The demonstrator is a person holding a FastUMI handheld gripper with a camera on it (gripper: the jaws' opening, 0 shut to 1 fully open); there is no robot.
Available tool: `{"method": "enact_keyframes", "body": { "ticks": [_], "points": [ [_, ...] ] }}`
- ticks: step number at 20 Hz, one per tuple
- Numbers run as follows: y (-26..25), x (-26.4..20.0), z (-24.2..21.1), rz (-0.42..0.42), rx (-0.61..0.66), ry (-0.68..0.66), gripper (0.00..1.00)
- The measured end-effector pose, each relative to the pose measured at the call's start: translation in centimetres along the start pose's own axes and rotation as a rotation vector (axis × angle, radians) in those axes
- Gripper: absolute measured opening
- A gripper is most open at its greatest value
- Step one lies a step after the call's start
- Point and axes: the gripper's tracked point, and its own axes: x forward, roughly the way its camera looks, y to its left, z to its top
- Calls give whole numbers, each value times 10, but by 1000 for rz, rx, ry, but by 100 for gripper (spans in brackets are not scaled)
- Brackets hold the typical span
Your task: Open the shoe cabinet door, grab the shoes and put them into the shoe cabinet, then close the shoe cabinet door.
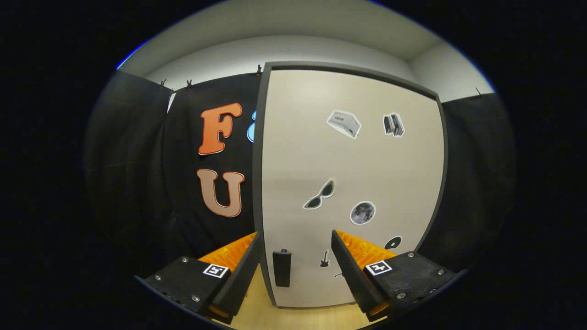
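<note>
So: shoe cabinet door [348, 183] stands upright straight ahead of the gripper [296, 243], a pale cream panel with a dark grey edge band running up its left side and curving over the top. Door looks closed, or at least face-on to the camera; cannot tell if it is latched. Small dark handle [281, 268] sits low on the door near its left edge, upright, rectangular with a little knob on top. Handle lies between the two fingers, closer to the left one, just ahead of the tips; no contact visible.

Gripper fingers are spread wide, holding nothing. Left finger [238, 270] overlaps the door's left edge band in the view; right finger [351, 266] lies over the lower door face.

Stickers on the door: sunglasses sticker [319, 195] mid-panel, moon sticker [362, 212] just right of it, small guitar sticker [324, 259] low between handle and right finger, disc sticker [393, 242] near the right fingertip. Up high, a white box sticker [344, 123] and a books sticker [394, 124].

Light wood floor [293, 316] shows below the door's bottom edge, between the fingers. Black cloth wall [137, 183] hangs either side of the cabinet, clipped at the top, white ceiling [298, 27] above.
</note>
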Motion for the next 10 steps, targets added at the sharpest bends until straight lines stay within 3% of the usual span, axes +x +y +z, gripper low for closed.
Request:
{"method": "enact_keyframes", "body": {
  "ticks": [10],
  "points": [
    [-32, -94, 37, -74, -38, -88, 93]
  ]
}}
